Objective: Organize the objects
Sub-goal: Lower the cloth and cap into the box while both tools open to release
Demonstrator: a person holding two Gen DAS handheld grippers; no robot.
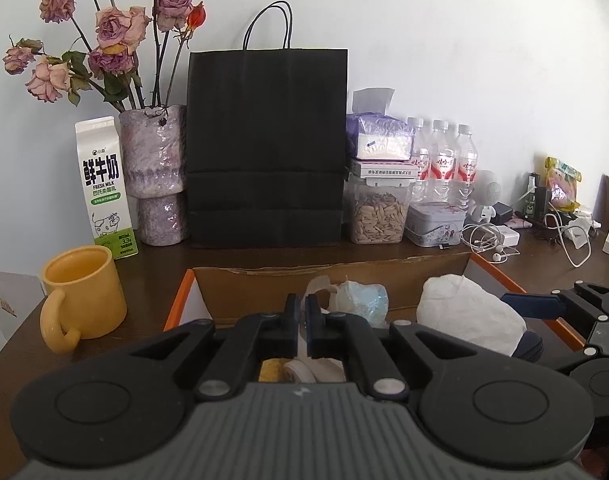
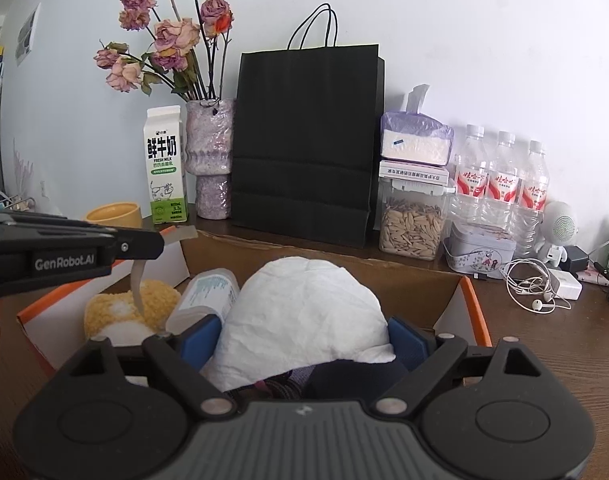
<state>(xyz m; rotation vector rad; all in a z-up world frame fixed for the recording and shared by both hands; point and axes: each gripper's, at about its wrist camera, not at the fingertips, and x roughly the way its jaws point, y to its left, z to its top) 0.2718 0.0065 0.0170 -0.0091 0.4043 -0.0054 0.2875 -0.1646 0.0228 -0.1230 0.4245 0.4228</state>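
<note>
An open cardboard box (image 2: 470, 300) with orange edges stands on the dark wooden table. My left gripper (image 1: 301, 304) is shut on a thin translucent strip (image 2: 138, 280). The strip hangs from its tips down onto a yellow fuzzy item (image 2: 160, 300) in the box's left part. My right gripper (image 2: 304, 332) stands wide over the box with a white crumpled bundle (image 2: 304, 304) between its blue pads (image 2: 202, 336). The bundle rests on dark things in the box. A clear plastic pack (image 2: 208, 292) lies between the fuzzy item and the bundle.
Behind the box stand a black paper bag (image 1: 264, 148), a milk carton (image 1: 104, 184), a vase of dried roses (image 1: 152, 152), a seed jar (image 1: 378, 216), a tin (image 1: 434, 224) and water bottles (image 1: 444, 160). A yellow mug (image 1: 80, 288) sits left. Earphone cables (image 2: 536, 288) lie right.
</note>
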